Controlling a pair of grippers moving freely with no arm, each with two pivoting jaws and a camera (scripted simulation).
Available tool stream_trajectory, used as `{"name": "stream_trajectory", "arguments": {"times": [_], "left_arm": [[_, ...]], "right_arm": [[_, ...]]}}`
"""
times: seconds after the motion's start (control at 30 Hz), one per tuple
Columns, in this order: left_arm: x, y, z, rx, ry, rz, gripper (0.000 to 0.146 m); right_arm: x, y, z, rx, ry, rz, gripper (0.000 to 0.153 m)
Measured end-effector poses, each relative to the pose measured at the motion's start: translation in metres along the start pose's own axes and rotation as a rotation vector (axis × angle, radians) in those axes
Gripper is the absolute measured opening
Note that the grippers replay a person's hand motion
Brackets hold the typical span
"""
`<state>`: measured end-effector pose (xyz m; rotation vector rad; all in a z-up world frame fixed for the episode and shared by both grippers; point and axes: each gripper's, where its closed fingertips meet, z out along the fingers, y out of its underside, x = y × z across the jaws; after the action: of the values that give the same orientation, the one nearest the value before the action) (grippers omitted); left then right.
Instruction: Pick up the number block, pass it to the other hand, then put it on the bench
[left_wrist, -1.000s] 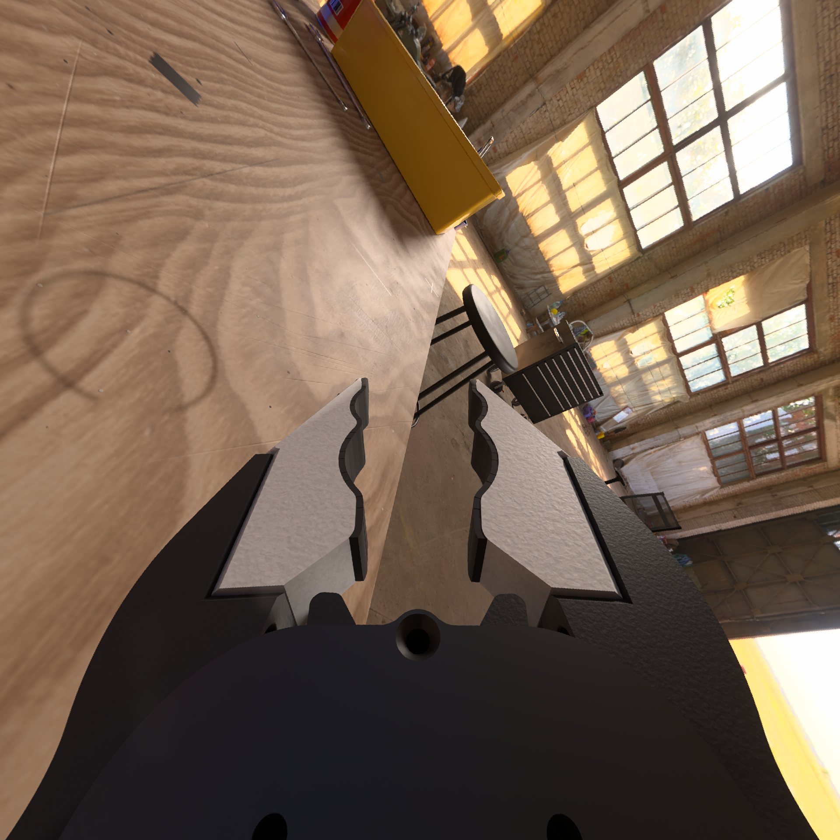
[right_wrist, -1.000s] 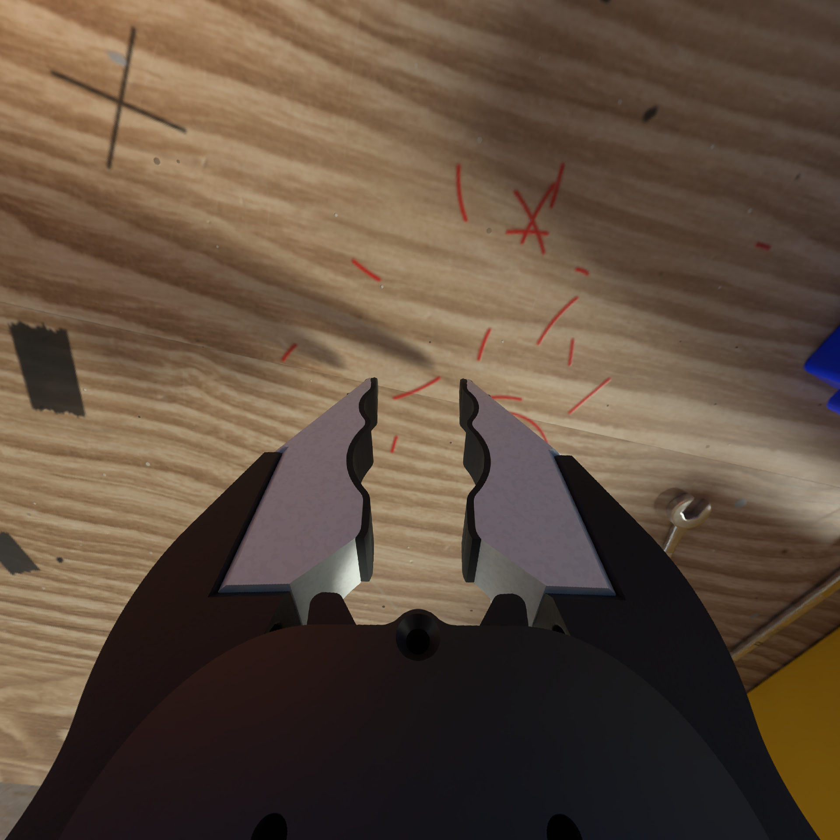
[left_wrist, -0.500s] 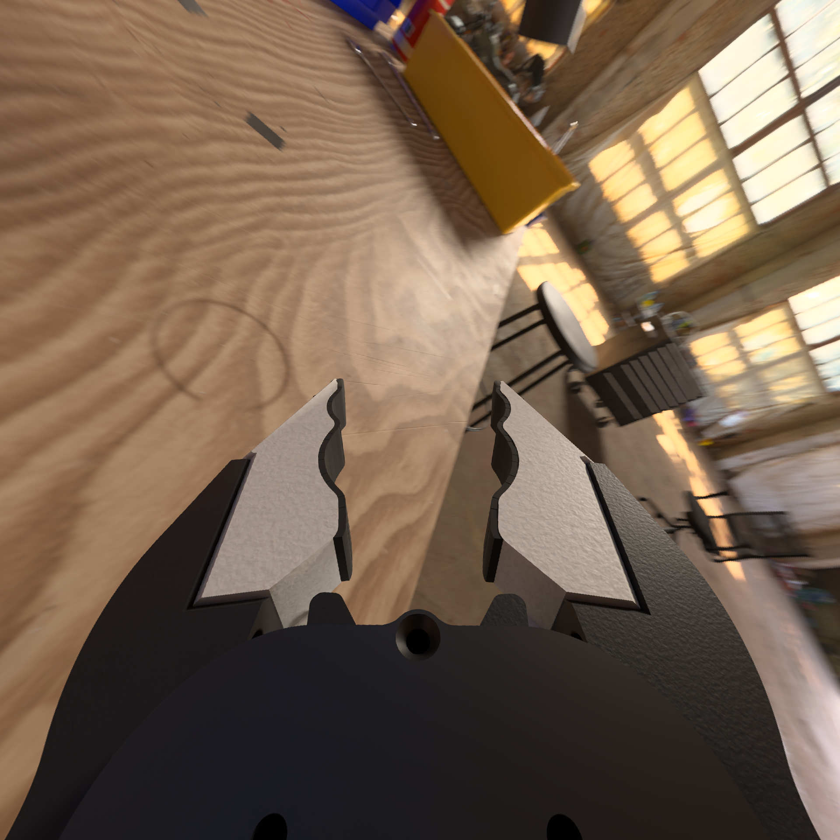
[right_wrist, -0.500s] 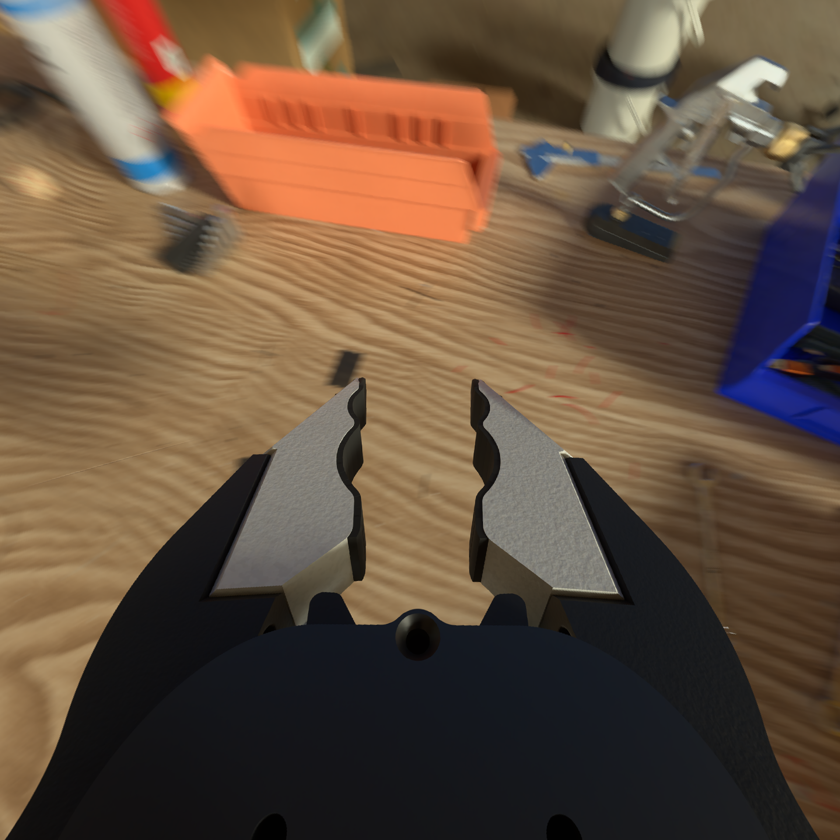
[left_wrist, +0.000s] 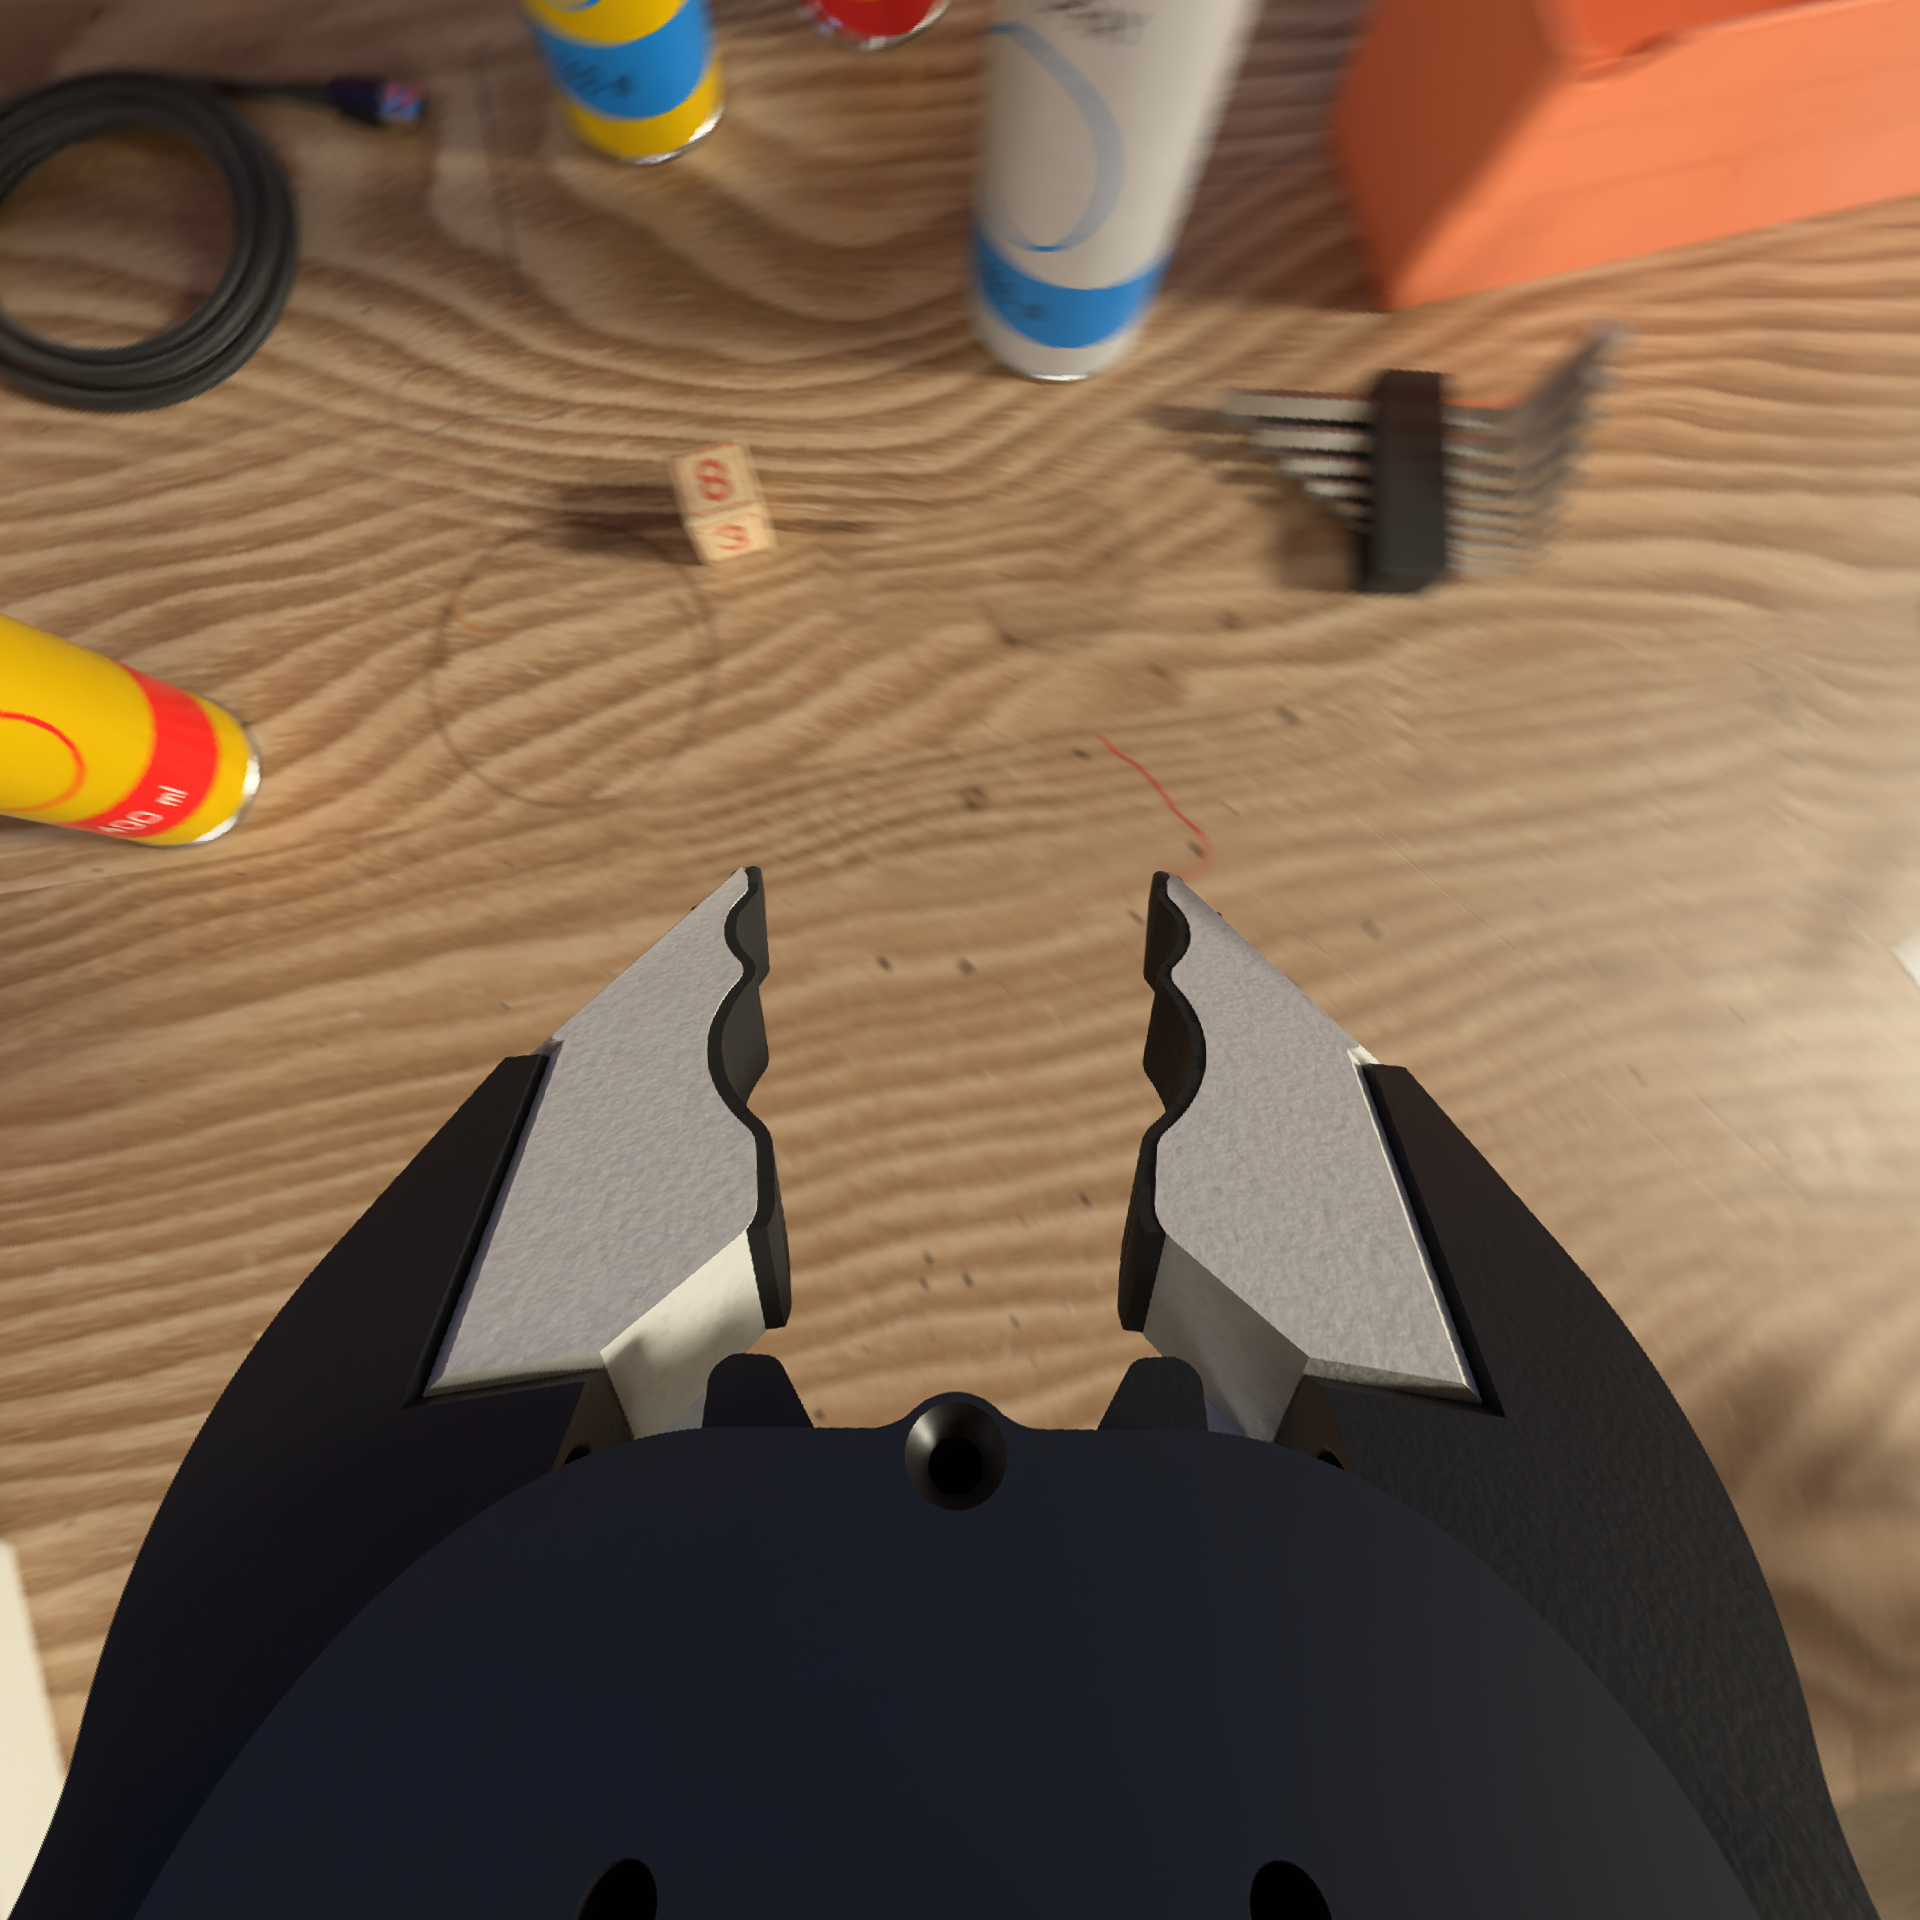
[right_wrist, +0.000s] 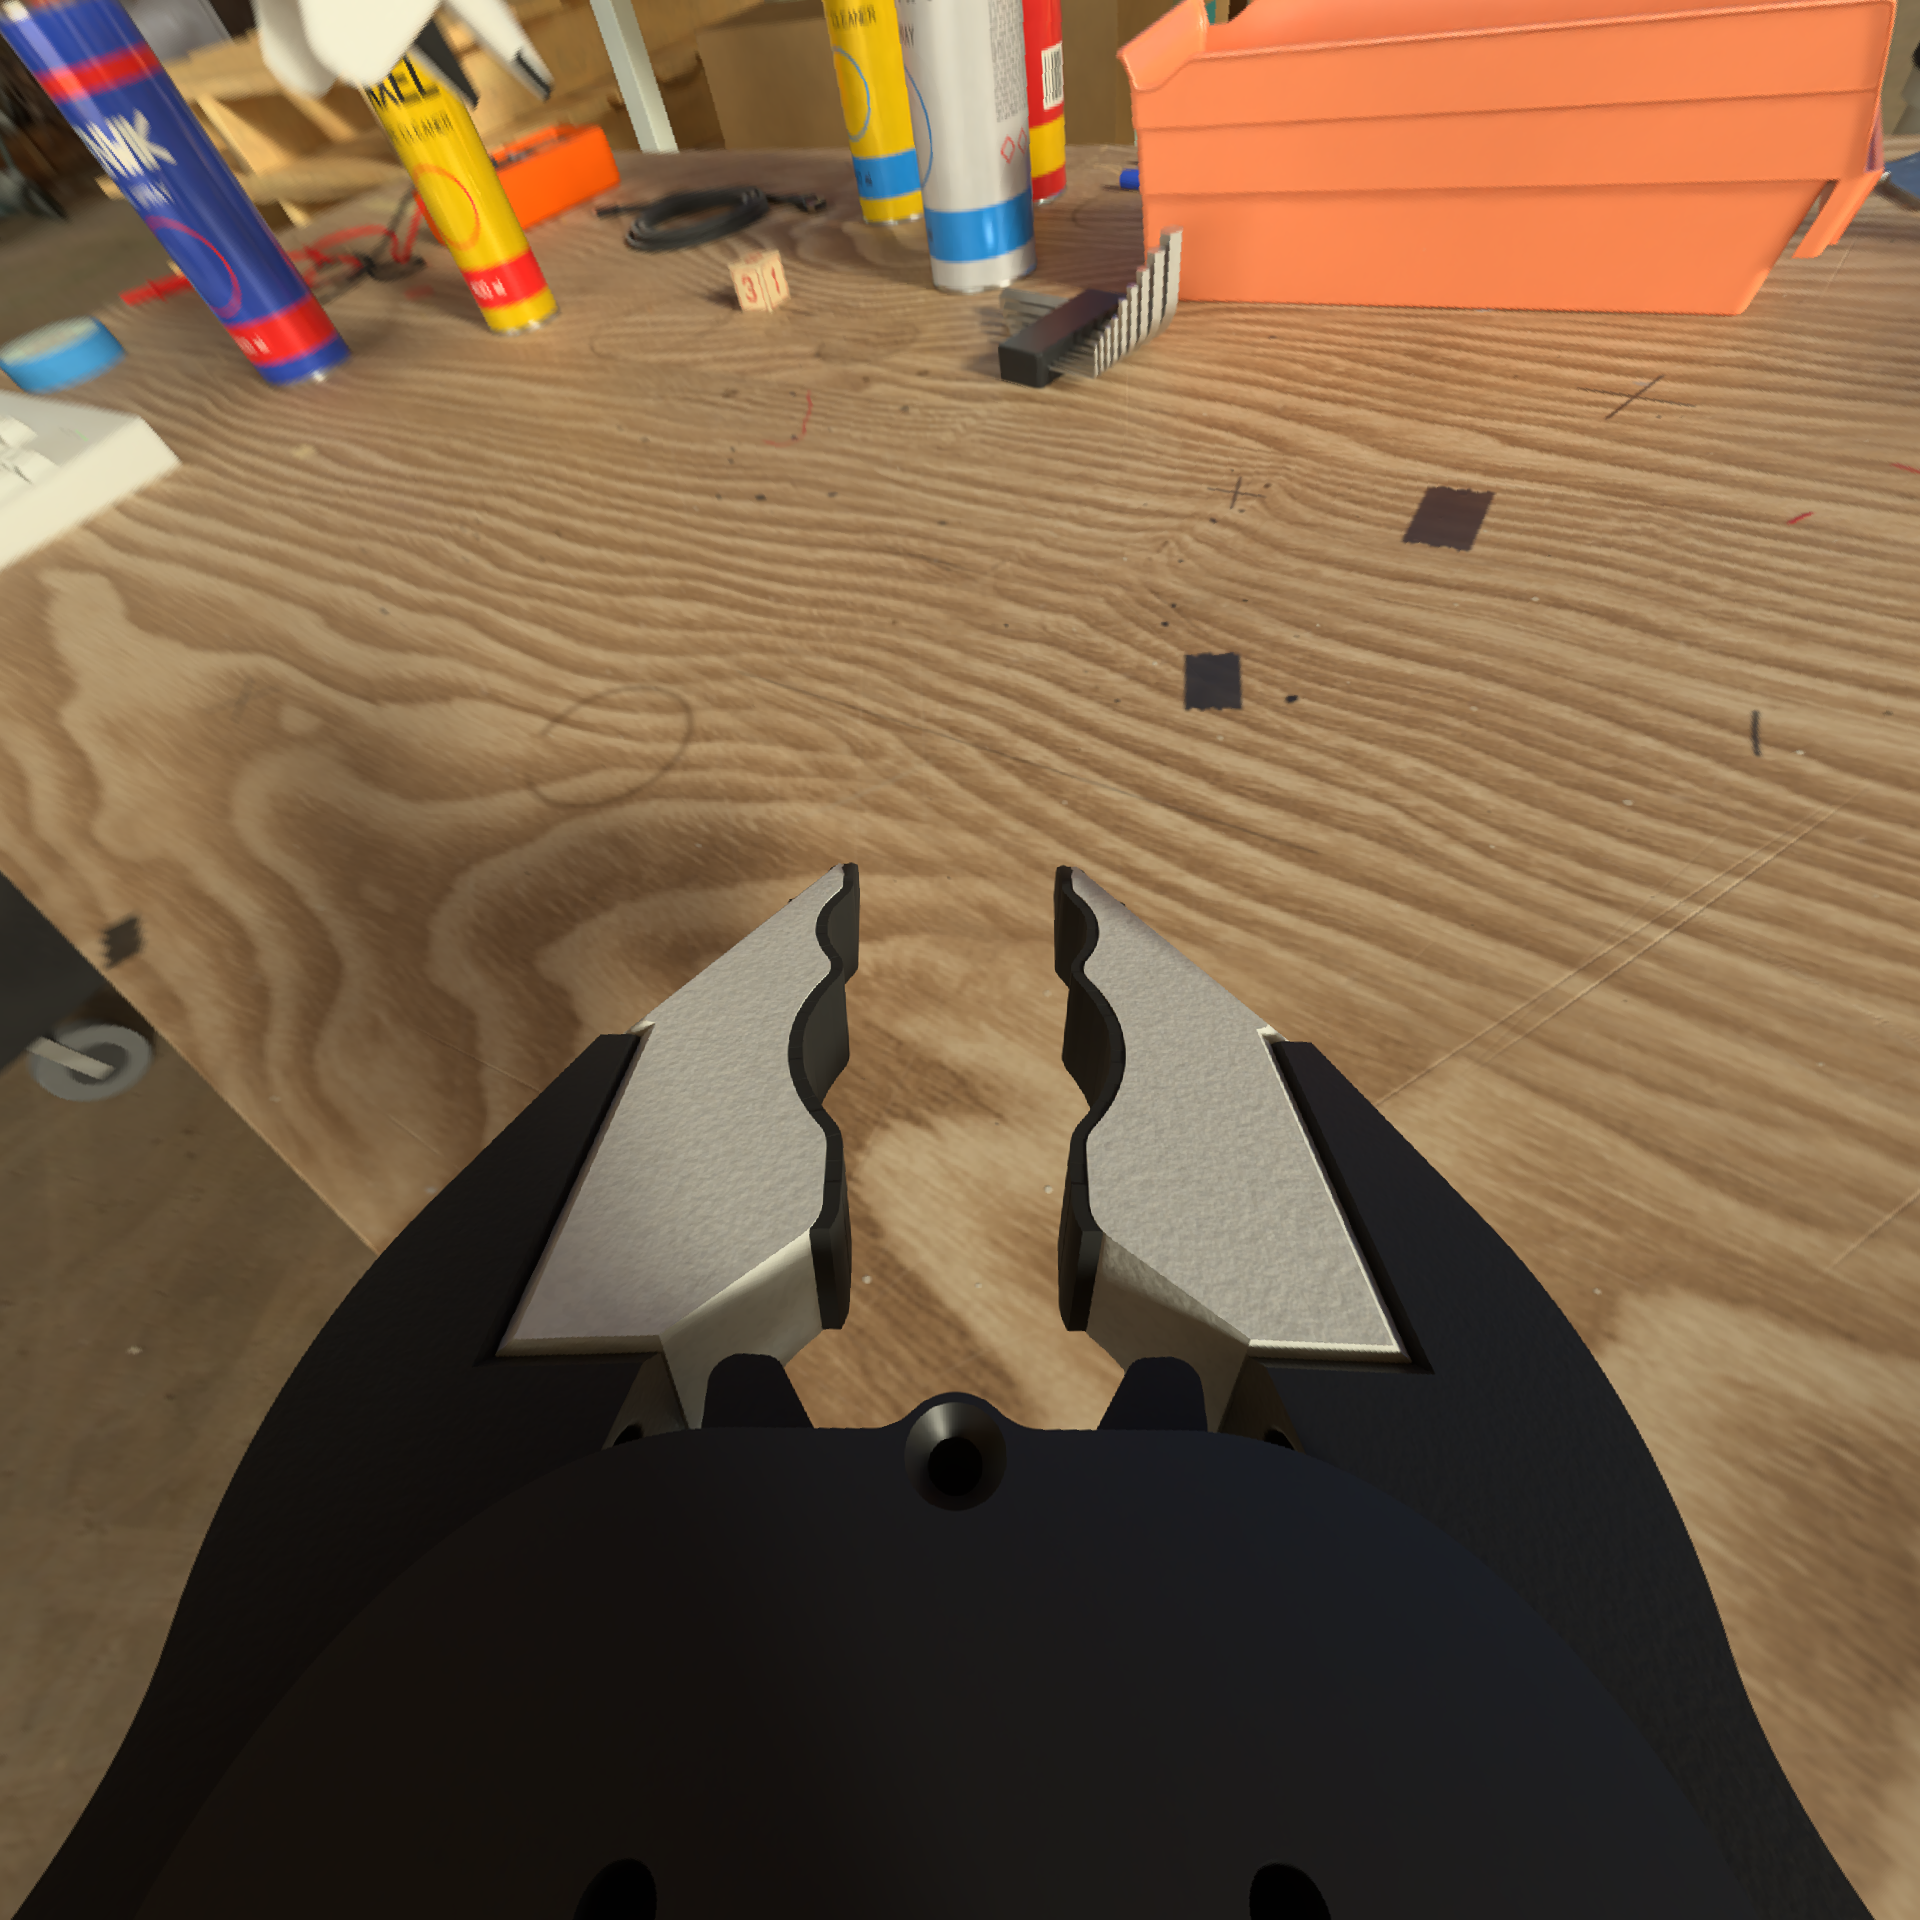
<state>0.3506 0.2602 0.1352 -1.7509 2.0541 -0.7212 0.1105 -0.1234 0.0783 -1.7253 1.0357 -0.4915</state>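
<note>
The number block (left_wrist: 722, 503) is sitting on the wooden worktop (left_wrist: 935, 675), its faces printed with red figures. The white and blue spray can (left_wrist: 1070, 187) is standing just beyond it; the black comb-like tool (left_wrist: 1403, 478) is lying to the block's right. The left gripper (left_wrist: 954, 883) is hovering short of the block, jaws spread and holding nothing. The right gripper (right_wrist: 954, 878) is hanging farther back, jaws also parted and holding nothing.

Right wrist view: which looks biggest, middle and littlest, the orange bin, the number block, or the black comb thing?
Largest to smallest, as they look in the right wrist view:
1. orange bin
2. black comb thing
3. number block
All three sit about equally far back on the bench, so nearness hardly skews this.
</note>
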Motion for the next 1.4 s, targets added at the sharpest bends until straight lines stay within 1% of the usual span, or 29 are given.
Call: {"name": "stream_trajectory", "arguments": {"times": [0.07,0.17,0.23,0.3,0.37,0.47,0.53,0.57,0.63,0.67,0.8,0.9,0.97,1.03,1.07,1.13,1.2,1.27,1.33,1.4], "left_arm": [[-0.020,-0.020,0.034,-0.099,-0.059,-0.062,0.072],[-0.032,-0.038,0.080,-0.231,-0.024,-0.192,0.072],[-0.040,-0.048,0.104,-0.274,-0.035,-0.259,0.071],[-0.049,-0.053,0.124,-0.311,-0.080,-0.280,0.069],[-0.058,-0.051,0.139,-0.368,-0.147,-0.265,0.069],[-0.071,-0.050,0.152,-0.416,-0.223,-0.247,0.069],[-0.076,-0.050,0.159,-0.433,-0.245,-0.246,0.062],[-0.076,-0.049,0.162,-0.443,-0.240,-0.248,0.055],[-0.077,-0.047,0.166,-0.463,-0.230,-0.253,0.033],[-0.077,-0.047,0.167,-0.468,-0.223,-0.245,0.025],[-0.069,-0.045,0.163,-0.483,-0.130,-0.207,0.026],[-0.064,-0.054,0.148,-0.402,-0.016,-0.258,0.026],[-0.053,-0.061,0.127,-0.310,0.107,-0.285,0.026],[-0.031,-0.069,0.096,-0.177,0.301,-0.297,0.026],[-0.016,-0.070,0.075,-0.091,0.418,-0.294,0.026],[0.010,-0.064,0.030,0.079,0.600,-0.292,0.026],[0.044,-0.045,-0.017,0.190,0.803,-0.281,0.026],[0.081,-0.017,-0.059,0.240,1.000,-0.281,0.026],[0.118,0.016,-0.090,0.229,1.148,-0.271,0.026],[0.153,0.051,-0.110,0.186,1.276,-0.290,0.025]], "right_arm": [[0.004,0.007,0.003,-0.026,0.025,-0.035,0.037],[0.001,0.017,0.006,-0.057,0.013,-0.010,0.037],[-0.003,0.015,0.006,-0.042,-0.014,0.013,0.037],[-0.004,0.013,0.005,-0.037,-0.015,-0.001,0.037],[0.001,0.013,0.002,-0.035,0.012,-0.029,0.037],[0.007,0.012,-0.001,-0.032,0.022,-0.016,0.037],[0.009,0.014,-0.002,-0.030,0.013,0.011,0.037],[0.010,0.015,-0.002,-0.035,0.011,0.022,0.037],[0.011,0.017,-0.001,-0.045,0.007,0.034,0.041],[0.011,0.017,-0.001,-0.044,0.006,0.036,0.045],[0.011,0.019,0.000,-0.052,0.010,0.022,0.057],[0.011,0.016,-0.002,-0.040,0.008,0.015,0.058],[0.012,0.017,-0.003,-0.032,0.012,0.012,0.058],[0.013,0.018,-0.005,-0.035,0.015,0.019,0.058],[0.012,0.018,-0.005,-0.032,0.007,0.025,0.058],[0.009,0.014,-0.005,-0.006,-0.009,0.028,0.058],[0.004,0.013,0.000,0.002,-0.036,0.030,0.058],[-0.007,0.015,0.010,-0.021,-0.089,0.048,0.059],[-0.026,0.012,0.021,-0.041,-0.161,0.023,0.059],[-0.052,-0.002,0.030,0.011,-0.256,-0.052,0.064]]}}
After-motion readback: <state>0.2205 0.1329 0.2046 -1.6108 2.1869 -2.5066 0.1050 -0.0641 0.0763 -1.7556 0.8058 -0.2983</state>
